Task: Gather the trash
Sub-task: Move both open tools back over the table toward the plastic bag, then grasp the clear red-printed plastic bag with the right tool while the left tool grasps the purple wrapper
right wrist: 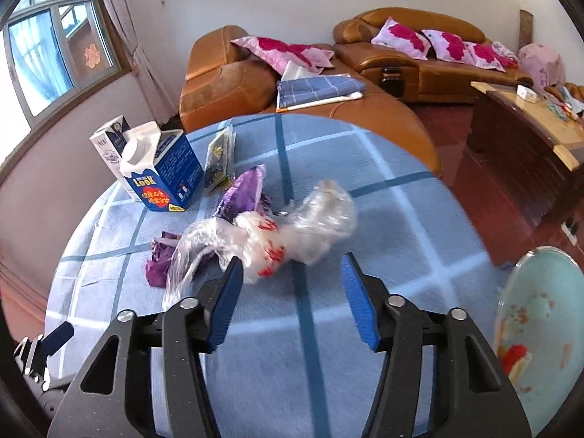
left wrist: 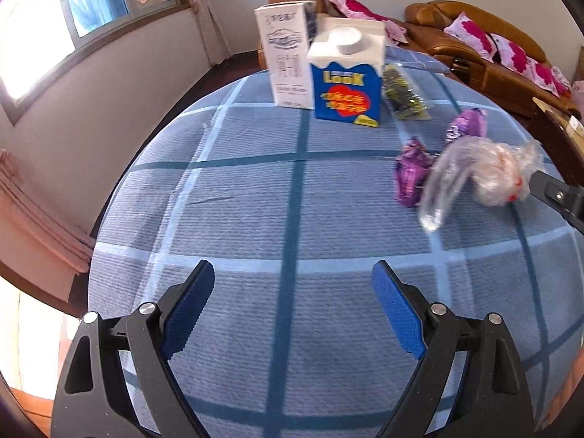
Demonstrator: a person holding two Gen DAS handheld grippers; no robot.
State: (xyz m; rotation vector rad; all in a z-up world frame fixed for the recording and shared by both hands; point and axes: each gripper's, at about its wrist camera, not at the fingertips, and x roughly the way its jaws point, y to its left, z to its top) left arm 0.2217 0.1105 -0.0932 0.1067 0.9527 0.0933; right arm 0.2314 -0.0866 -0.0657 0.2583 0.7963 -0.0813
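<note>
**Ana:** On the checked cloth (right wrist: 383, 219) the trash lies in a loose heap: a crumpled clear bag (right wrist: 292, 233) with red print, purple wrappers (right wrist: 242, 191) just left of it, a dark snack packet (right wrist: 219, 157) behind, and two cartons at the far left.

**Ben:** Where do the grippers stand?

**Ana:** The right gripper (right wrist: 292, 272) is spread, nothing between its pads, with its left fingertip at the near edge of the bag. The left gripper (left wrist: 292, 273) is spread wide over bare cloth, well apart from everything.

**Ben:** So the bag comes first?

**Ana:** I'd say so. It's soft and springy, so go in low, get the thick bunched middle between the pads, not a loose flap, and close firmly. The film overlaps a purple wrapper and may drag it along.

**Ben:** And then?

**Ana:** The pale green bin (right wrist: 540, 328) sits at the near right, off the table's edge; that looks like the place for it.

**Ben:** Any writing?

**Ana:** The blue carton (right wrist: 164, 182) reads "LooK" in yellow above a red heart; the lines inside are too small. The white carton (left wrist: 288, 58) has print I can't make out.
</note>
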